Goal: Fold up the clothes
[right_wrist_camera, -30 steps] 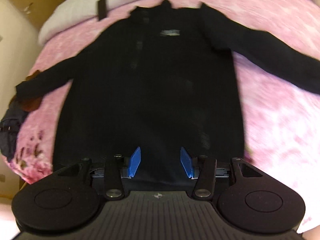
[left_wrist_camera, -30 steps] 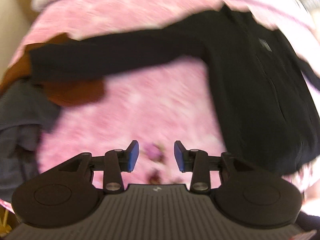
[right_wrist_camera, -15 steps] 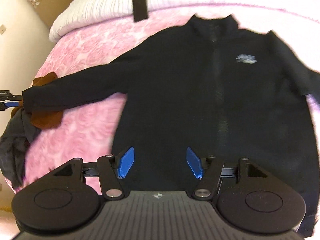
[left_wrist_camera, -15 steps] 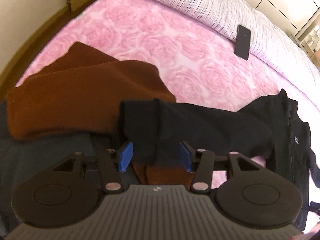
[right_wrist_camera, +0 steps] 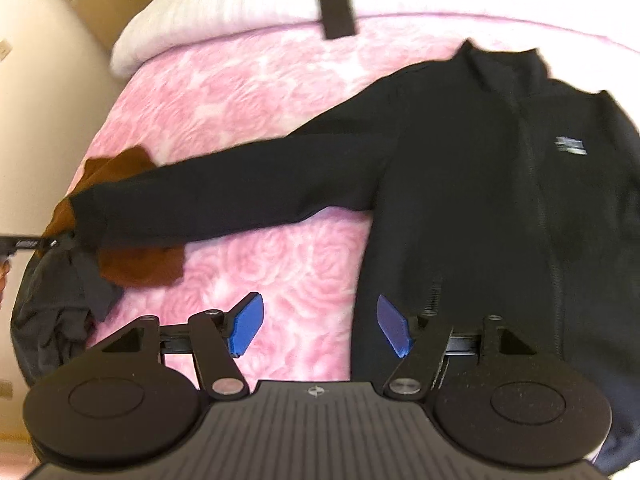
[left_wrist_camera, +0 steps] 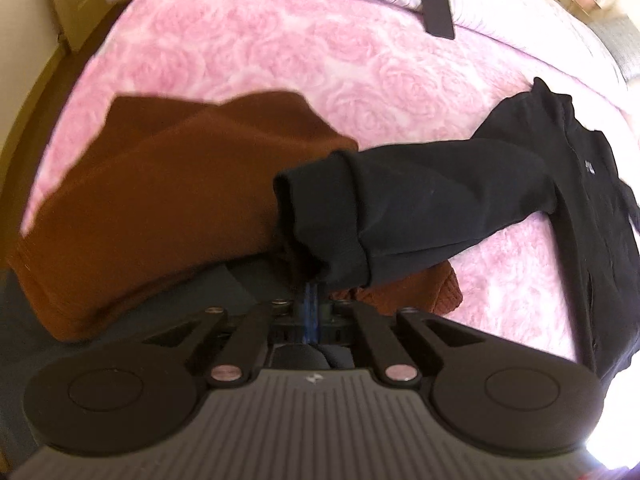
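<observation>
Left gripper (left_wrist_camera: 311,300): blue pads pressed together, clamped on the cuff of the black jacket (right_wrist_camera: 500,184). The cuff (left_wrist_camera: 320,216) bunched directly ahead of the fingertips, and the sleeve ran forward and to the gripper's right toward the jacket body.

Brown garment (left_wrist_camera: 160,200) lay ahead-left of the left gripper, partly under the sleeve. Dark grey clothing (right_wrist_camera: 52,312) sat below it, closest to the gripper.

Right gripper (right_wrist_camera: 320,326): blue pads (right_wrist_camera: 245,322) wide apart, nothing between them. It hovered over the pink rose-patterned bedcover (right_wrist_camera: 248,92); the jacket's side edge was just ahead, by its right pad. Jacket body lay flat, front up, collar farthest away.

Dark phone (right_wrist_camera: 336,9) lay far ahead at the pillow edge.
</observation>
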`<state>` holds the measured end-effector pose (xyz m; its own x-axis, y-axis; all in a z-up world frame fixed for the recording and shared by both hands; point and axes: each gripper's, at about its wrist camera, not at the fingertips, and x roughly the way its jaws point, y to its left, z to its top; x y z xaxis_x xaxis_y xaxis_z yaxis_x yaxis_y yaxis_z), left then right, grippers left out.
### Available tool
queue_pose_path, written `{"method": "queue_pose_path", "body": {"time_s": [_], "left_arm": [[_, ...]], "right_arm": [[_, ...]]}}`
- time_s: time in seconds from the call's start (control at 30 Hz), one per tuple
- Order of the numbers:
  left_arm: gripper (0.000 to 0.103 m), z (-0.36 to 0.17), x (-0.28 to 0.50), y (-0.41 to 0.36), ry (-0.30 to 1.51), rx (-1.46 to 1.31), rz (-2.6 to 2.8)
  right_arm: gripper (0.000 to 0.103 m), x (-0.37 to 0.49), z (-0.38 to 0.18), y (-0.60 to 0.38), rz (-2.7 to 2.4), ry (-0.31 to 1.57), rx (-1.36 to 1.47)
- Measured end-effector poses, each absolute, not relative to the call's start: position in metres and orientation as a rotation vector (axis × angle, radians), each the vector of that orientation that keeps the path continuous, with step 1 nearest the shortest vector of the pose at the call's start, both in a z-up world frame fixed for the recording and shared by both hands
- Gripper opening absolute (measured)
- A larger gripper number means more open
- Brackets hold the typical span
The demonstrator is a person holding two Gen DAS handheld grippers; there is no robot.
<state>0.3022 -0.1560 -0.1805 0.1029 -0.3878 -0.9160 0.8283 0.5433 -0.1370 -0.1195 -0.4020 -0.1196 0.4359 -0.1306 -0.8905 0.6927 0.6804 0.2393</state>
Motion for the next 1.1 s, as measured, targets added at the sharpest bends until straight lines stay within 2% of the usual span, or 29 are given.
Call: {"method": "queue_pose_path", "body": {"time_s": [0.13, 0.23, 0.3, 0.37, 0.43, 0.6, 0.67, 0.87, 1.1], "left_arm": [[0.014, -0.155, 0.281, -0.167, 1.071, 0.545, -0.984], [0.034, -0.135, 0.262, -0.178, 1.015, 0.596, -1.014], [0.044, -0.122, 0.246, -0.186, 0.987, 0.619, -1.041], [0.065, -0.11, 0.227, -0.195, 0.967, 0.632, -1.072], [0.075, -0.099, 0.204, -0.204, 0.953, 0.637, -1.111], [0.09, -0.071, 0.146, -0.226, 0.895, 0.67, -1.219], [0.099, -0.061, 0.12, -0.232, 0.856, 0.698, -1.268], [0.102, -0.036, 0.048, -0.237, 0.78, 0.76, -1.376], [0.102, -0.024, -0.019, -0.218, 0.704, 0.837, -1.451]], "right_arm": [[0.08, -0.14, -0.092, -0.398, -0.685, 0.96, 0.637], [0.088, -0.159, -0.074, -0.392, -0.776, 0.953, 0.61], [0.088, -0.172, -0.063, -0.388, -0.839, 0.958, 0.607], [0.088, -0.185, -0.053, -0.385, -0.898, 0.968, 0.613], [0.088, -0.201, -0.043, -0.381, -0.952, 0.973, 0.629], [0.088, -0.242, -0.014, -0.36, -1.032, 0.951, 0.631], [0.088, -0.257, -0.005, -0.348, -1.057, 0.934, 0.621], [0.088, -0.305, 0.022, -0.311, -1.129, 0.882, 0.591], [0.088, -0.341, 0.021, -0.254, -1.131, 0.864, 0.641]]}}
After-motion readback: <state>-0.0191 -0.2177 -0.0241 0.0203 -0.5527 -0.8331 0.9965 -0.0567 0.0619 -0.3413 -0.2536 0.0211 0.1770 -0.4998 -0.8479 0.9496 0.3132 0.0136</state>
